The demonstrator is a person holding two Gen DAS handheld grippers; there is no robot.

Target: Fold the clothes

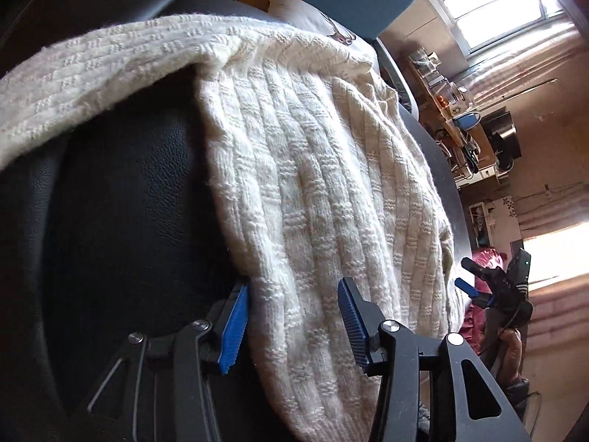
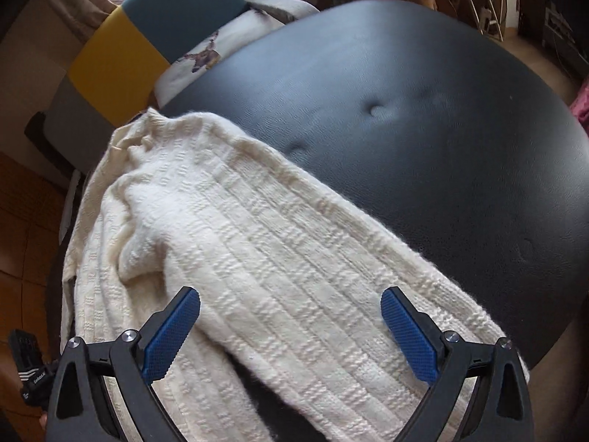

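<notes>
A cream knitted sweater (image 1: 313, 169) lies spread on a black leather ottoman (image 1: 129, 202). One sleeve (image 1: 92, 73) stretches away to the left in the left wrist view. My left gripper (image 1: 293, 283) hovers over the sweater's near edge, jaws apart. Cloth lies flat under the gap and the blue pads (image 1: 235, 324) do not press on it. In the right wrist view the sweater (image 2: 257, 250) runs diagonally under my right gripper (image 2: 291, 291), which is wide open and holds nothing. The right gripper (image 1: 466, 276) also shows past the sweater's far edge, held by a gloved hand (image 1: 515, 287).
Most of the ottoman (image 2: 423, 129) to the right of the sweater is bare. Behind it stand a yellow cushion (image 2: 110, 66), a blue cushion (image 2: 184, 11) and a printed pillow (image 2: 221, 48). A cluttered desk (image 1: 456, 110) and a pink cloth (image 1: 486, 261) lie beyond.
</notes>
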